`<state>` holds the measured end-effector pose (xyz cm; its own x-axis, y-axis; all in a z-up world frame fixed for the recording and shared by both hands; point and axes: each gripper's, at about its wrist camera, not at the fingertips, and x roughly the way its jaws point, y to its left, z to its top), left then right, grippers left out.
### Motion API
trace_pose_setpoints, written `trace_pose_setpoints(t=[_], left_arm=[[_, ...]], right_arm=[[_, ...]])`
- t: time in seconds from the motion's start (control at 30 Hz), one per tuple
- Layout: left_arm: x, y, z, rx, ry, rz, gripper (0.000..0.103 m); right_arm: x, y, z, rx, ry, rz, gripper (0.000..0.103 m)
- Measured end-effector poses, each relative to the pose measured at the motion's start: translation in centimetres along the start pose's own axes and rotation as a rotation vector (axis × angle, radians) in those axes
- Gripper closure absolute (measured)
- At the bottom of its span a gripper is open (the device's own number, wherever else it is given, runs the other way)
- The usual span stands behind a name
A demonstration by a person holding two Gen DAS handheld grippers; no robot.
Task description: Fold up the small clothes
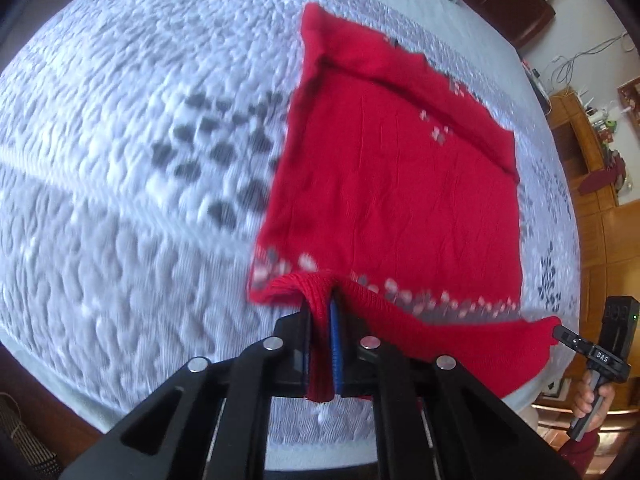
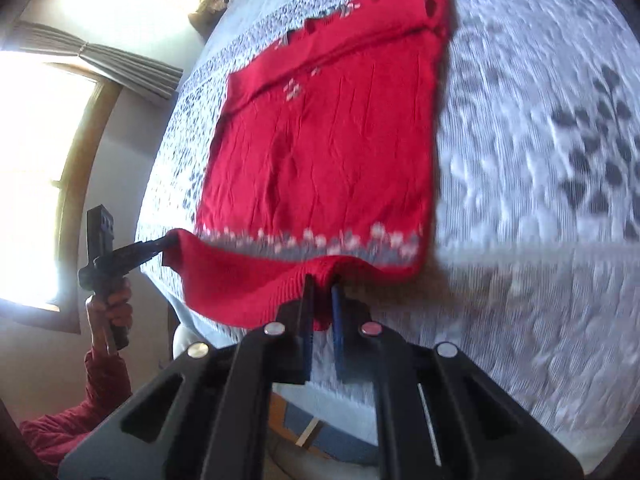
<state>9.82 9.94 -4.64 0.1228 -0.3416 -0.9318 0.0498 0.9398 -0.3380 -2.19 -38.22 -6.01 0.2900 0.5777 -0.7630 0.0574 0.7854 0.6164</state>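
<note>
Sweater (image 1: pixel 392 184) hem pinched in both hand-held grippers (image 1: pixel 322 320) (image 2: pixel 322 296), body ahead.

A home bedroom: quilted bedspread (image 1: pixel 120 160), curtained window (image 2: pixel 36 160), wooden cabinets (image 1: pixel 592 168).

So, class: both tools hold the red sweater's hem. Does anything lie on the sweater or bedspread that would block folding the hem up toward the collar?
Nothing visible does. The left tool and right tool both pinch the hem, and the sweater lies flat on the bedspread with nothing on it.
</note>
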Motion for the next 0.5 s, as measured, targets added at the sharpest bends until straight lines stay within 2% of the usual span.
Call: trace_pose_setpoints(t=[0.13, 0.33, 0.43, 0.5], left_arm=[[1.7, -0.9, 4.0, -0.021, 0.007, 0.0, 0.095], [6.6, -2.1, 9.1, -0.057, 0.022, 0.044, 0.093], [8.3, -1.9, 10.5, -0.054, 0.043, 0.064, 0.087], [8.3, -1.7, 11.1, -0.062, 0.04, 0.045, 0.081]], right_arm=[[0.6, -1.7, 4.5, 0.046, 0.0, -0.002, 0.096], [3.8, -4.9, 10.4, 0.126, 0.028, -0.034, 0.096], [5.0, -6.1, 11.7, 0.138, 0.045, -0.076, 0.092], [5.0, -6.1, 12.1, 0.118, 0.04, -0.097, 0.089]])
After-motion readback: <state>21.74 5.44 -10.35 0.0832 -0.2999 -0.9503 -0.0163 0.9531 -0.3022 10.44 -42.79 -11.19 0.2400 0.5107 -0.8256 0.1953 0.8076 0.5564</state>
